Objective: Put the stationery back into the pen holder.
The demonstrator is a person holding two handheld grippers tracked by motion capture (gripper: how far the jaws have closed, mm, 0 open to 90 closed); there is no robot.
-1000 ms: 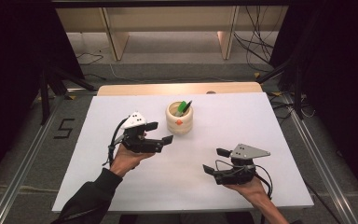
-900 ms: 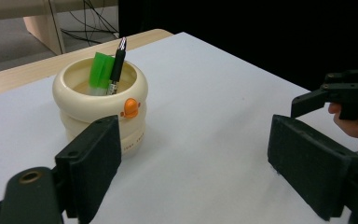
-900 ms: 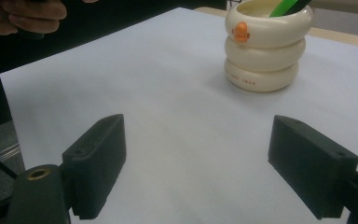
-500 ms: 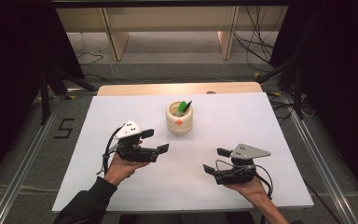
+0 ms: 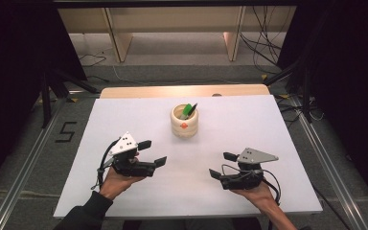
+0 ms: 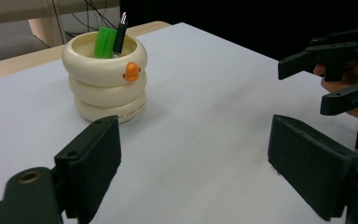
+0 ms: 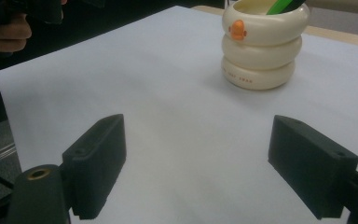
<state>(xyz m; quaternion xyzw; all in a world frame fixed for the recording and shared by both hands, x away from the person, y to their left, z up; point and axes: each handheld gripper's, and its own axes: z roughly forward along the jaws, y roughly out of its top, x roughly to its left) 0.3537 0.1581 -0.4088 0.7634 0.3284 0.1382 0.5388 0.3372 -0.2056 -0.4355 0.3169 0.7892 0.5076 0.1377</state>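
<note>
— Where are your two grippers right now?

— I hold my left gripper (image 5: 152, 153) over the near left part of the white table (image 5: 124, 120), jaws pointing right toward the middle. My right gripper (image 5: 222, 165) sits over the near right part, jaws pointing left. The two face each other, well apart.

— Are they closed on anything?

— No. Both have their jaws spread wide with only bare table between them. In the left gripper view the black jaws frame the white surface, and the right gripper view looks the same.

— What else is on the table?

— One cream holder (image 5: 184, 121) shaped like three stacked rings, with a small orange mark on the front. It stands upright toward the far middle of the table, beyond both grippers and roughly between them. A green marker (image 6: 104, 42) and a black pen (image 6: 120, 33) stick out of it, leaning.

— Do your hands touch it?

— No, my left hand (image 5: 117, 179) and right hand (image 5: 255, 190) stay well apart from it.
</note>
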